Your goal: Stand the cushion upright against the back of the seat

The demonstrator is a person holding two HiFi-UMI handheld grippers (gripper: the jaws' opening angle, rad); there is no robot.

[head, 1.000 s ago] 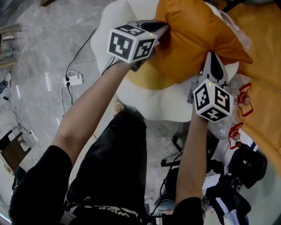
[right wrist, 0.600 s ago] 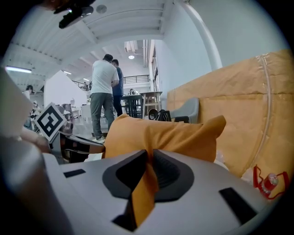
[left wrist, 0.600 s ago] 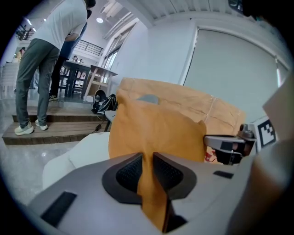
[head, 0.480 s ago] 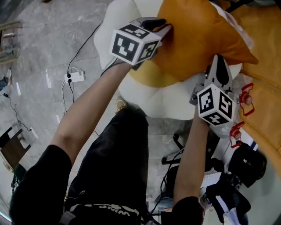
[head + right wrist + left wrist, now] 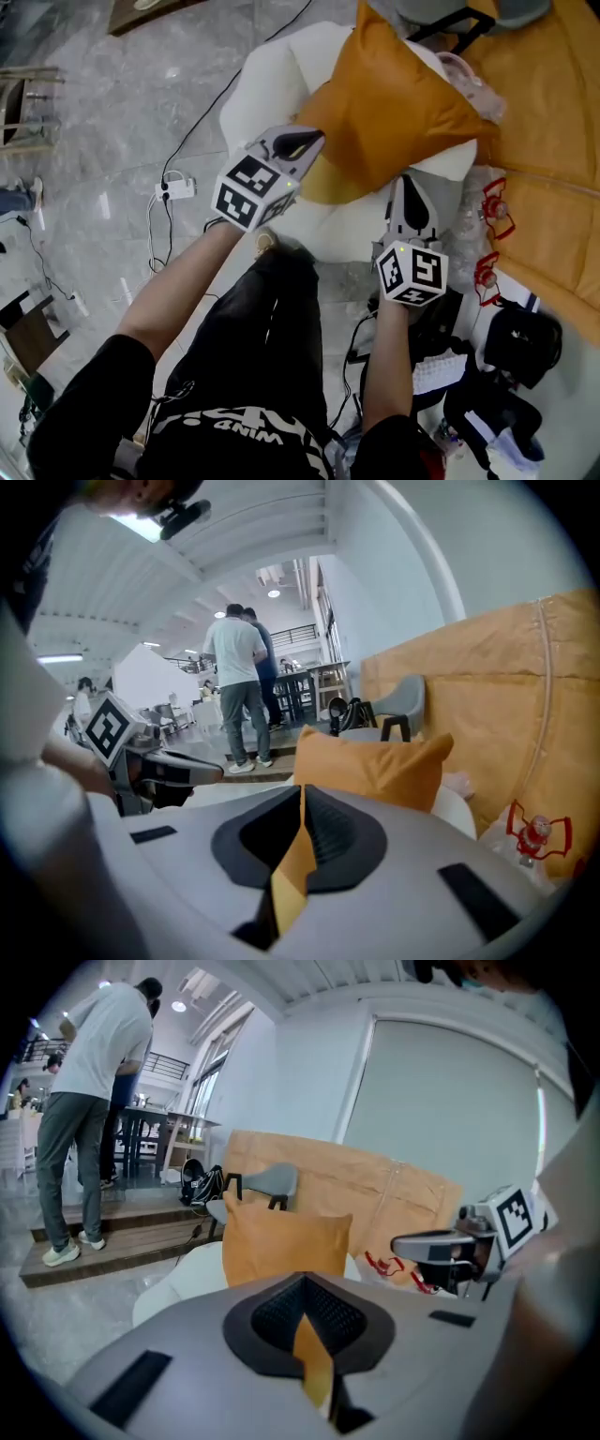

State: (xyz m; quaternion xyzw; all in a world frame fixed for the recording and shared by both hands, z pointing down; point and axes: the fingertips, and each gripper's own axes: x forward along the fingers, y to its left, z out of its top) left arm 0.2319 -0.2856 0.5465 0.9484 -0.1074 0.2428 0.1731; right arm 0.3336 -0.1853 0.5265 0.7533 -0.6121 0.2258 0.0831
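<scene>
Currently cushion [image 5: 394, 103] upright on seat [image 5: 272, 80]; left gripper [image 5: 302, 142], right gripper [image 5: 409, 185] closed, off edge.

Grey marble floor [image 5: 103, 103], white power strip [image 5: 176, 189], pale wall [image 5: 300, 1072], ceiling light [image 5: 178, 1006]

The left gripper [image 5: 302, 1281] had its jaws closed together, clear of the orange cushion [image 5: 286, 1241], which stood upright on the white seat [image 5: 173, 1288] beyond.

White lettering on the person's waistband [image 5: 246, 431] (seen upside down) seems to read "WIND".
</scene>
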